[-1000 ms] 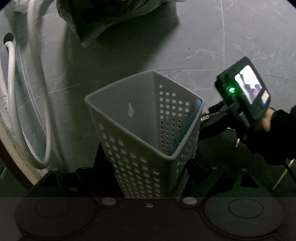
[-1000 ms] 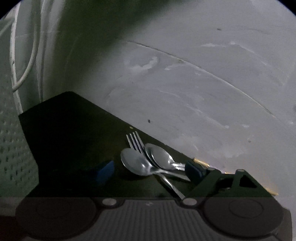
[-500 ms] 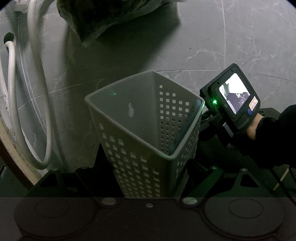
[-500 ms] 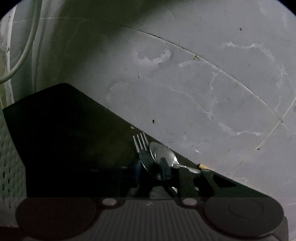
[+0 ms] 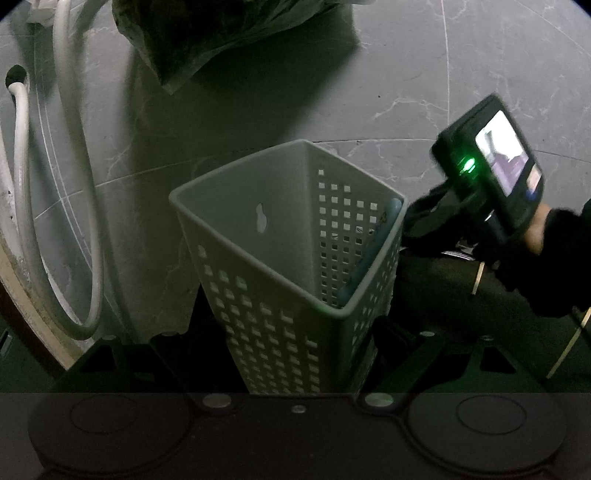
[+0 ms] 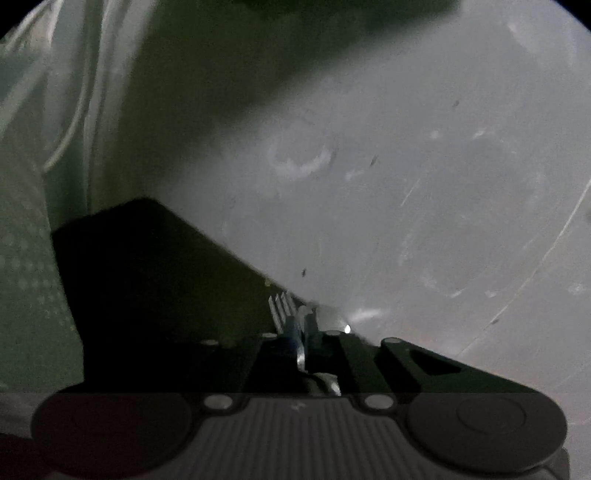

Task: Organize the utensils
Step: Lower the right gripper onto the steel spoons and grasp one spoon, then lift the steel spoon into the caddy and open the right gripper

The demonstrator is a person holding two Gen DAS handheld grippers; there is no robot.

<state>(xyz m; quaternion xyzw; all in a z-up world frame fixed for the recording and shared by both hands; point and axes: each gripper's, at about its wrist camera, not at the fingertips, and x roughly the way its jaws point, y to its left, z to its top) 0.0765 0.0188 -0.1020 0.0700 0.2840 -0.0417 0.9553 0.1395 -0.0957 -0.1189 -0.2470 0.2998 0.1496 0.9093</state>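
Observation:
My left gripper (image 5: 288,350) is shut on a white perforated basket (image 5: 258,295), which stands upright between its fingers. A pale blue utensil (image 5: 369,258) leans in the basket's right corner. My right gripper (image 6: 303,325) is shut on a metal spoon (image 6: 302,354) over the black mat (image 6: 166,295). Fork tines (image 6: 282,301) poke out just beyond the pads; whether the fork is gripped too I cannot tell, as the picture is blurred. In the left wrist view, the right gripper's body (image 5: 491,177) and a black sleeve (image 5: 561,258) are right of the basket.
A white hose (image 5: 22,184) loops at the left and a dark plastic bag (image 5: 221,33) lies at the back on the grey marble surface (image 5: 406,74). Thin wooden sticks (image 5: 476,277) lie on the black mat (image 5: 443,288) at the right.
The right gripper's jaws came together on the spoon among the utensils and lifted slightly. In the left wrist view the right hand swung toward the basket, then back right. The basket stayed still.

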